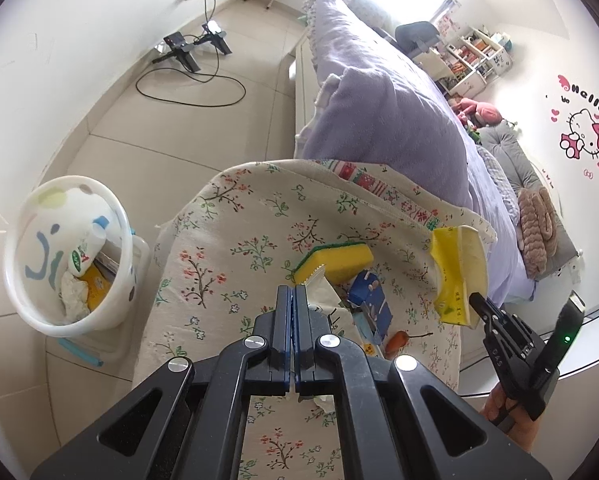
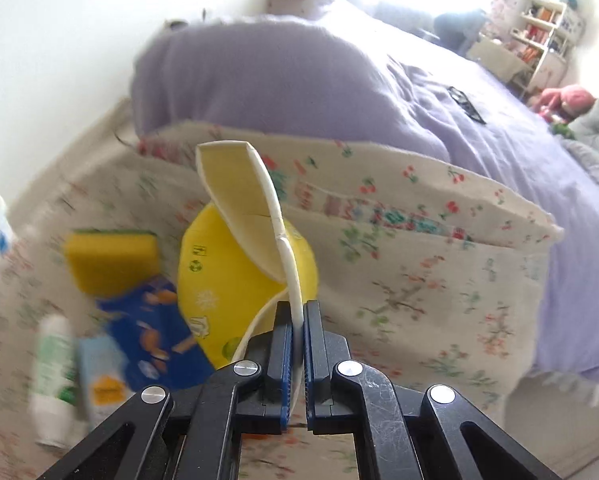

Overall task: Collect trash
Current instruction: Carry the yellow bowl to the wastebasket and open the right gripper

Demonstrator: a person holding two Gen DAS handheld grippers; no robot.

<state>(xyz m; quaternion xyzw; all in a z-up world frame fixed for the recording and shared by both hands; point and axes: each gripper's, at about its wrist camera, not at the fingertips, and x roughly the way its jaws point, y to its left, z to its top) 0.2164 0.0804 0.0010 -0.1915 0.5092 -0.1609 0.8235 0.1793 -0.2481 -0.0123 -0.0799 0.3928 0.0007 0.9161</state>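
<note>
Left gripper (image 1: 290, 292): jaws pressed together, nothing visibly between them, over the floral cloth (image 1: 227, 248).
Right gripper (image 2: 298, 312): clamped on the white rim of a torn yellow paper cup (image 2: 239, 276), which hangs clear above the cloth.
Wrapper (image 1: 319, 292): white, partly hidden just beyond the left fingertips.
Sponge (image 1: 335, 260): yellow and green, just past the wrapper.
Blue carton (image 1: 371, 304): right of the left gripper, beside a small orange scrap (image 1: 397, 340).
White bin (image 1: 69, 256): on the floor, well left of the left gripper, holding a bottle (image 1: 87, 252) and crumpled paper.
Purple bedding (image 1: 379, 100): beyond the cloth.
</note>
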